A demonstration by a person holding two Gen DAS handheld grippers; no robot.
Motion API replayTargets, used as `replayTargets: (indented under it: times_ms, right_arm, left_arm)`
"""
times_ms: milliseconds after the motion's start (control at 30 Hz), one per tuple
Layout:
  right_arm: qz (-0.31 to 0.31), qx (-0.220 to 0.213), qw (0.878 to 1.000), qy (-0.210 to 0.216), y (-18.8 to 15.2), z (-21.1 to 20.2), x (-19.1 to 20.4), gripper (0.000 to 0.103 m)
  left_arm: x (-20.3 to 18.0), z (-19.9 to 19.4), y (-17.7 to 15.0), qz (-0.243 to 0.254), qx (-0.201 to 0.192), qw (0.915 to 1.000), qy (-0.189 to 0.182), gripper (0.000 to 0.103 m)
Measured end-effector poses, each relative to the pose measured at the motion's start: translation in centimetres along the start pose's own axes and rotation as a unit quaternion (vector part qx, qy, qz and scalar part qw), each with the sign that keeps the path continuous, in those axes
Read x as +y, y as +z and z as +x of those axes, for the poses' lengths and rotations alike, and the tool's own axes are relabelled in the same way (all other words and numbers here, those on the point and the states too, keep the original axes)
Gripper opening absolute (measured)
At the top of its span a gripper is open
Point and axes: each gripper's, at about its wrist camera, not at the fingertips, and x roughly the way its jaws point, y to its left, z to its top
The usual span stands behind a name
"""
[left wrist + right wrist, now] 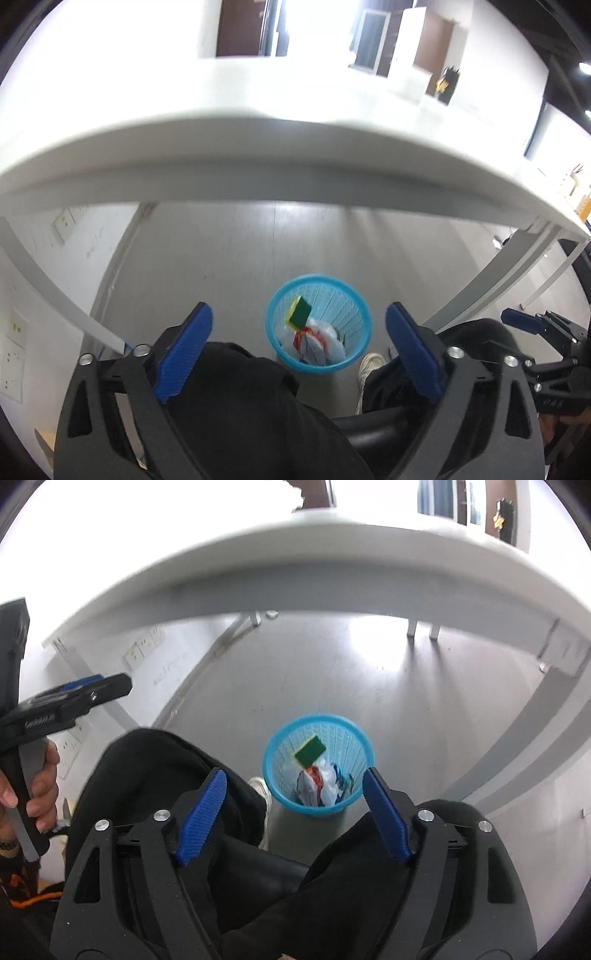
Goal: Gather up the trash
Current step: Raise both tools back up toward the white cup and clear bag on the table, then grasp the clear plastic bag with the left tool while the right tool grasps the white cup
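Observation:
A light blue mesh wastebasket [347, 314] [343, 738] stands on the grey floor under the table, between the person's feet. Inside it lie a green and yellow sponge [300, 309] [309, 752] and crumpled plastic wrappers [317, 338] [323, 781]. My left gripper [299, 307] hangs high above the basket, jaws wide open with nothing between the blue pads [184, 347]. My right gripper [295, 772] is likewise open and empty above the basket. Each gripper shows at the edge of the other's view, the right gripper [517, 320] and the left gripper [88, 686].
A white table [258, 147] [332, 554] curves across both views, its grey legs [480, 288] slanting down at either side. The person's black-trousered legs [240, 398] [147, 775] and a white shoe [369, 363] flank the basket. A wall with sockets [144, 650] is at the left.

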Motion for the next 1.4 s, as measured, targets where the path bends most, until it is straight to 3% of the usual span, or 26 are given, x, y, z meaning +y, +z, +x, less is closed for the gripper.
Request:
replayTargets:
  times_ms: [300,600,700,800,1300,1400]
  right_arm:
    - [-0.005,-0.081,0.997,-0.013,3.2,-4.3,-0.1,0.094]
    - [0.012,-0.135,0.990,-0.027,9.3,-6.8,-2.2,0.094]
    - [0.014,-0.149,0.988,-0.034,12.0,-7.1,-2.7,0.094]
    - [0.018,-0.155,0.987,-0.038,14.3,-7.2,-3.5,0.094]
    - [0.042,-0.139,0.989,-0.027,26.1,-3.7,-7.1,0.094]
    - [0.047,-0.126,0.991,-0.022,28.5,-2.2,-7.7,0.094]
  left_arm:
    - [-1.2,-3.1,2.0,0.030,-0.045,0.9985,-0.005,0.097]
    - [-1.2,-4.0,8.0,0.037,-0.097,0.9946,0.001,0.097]
    - [-0.8,-3.7,10.1,0.026,-0.100,0.9946,-0.015,0.097]
    - [-0.8,-2.9,12.3,0.029,-0.101,0.9945,-0.005,0.097]
    - [-1.6,2.1,21.6,0.063,-0.068,0.9957,-0.002,0.097]
    - [-1.7,3.5,23.0,0.055,-0.040,0.9973,-0.027,0.097]
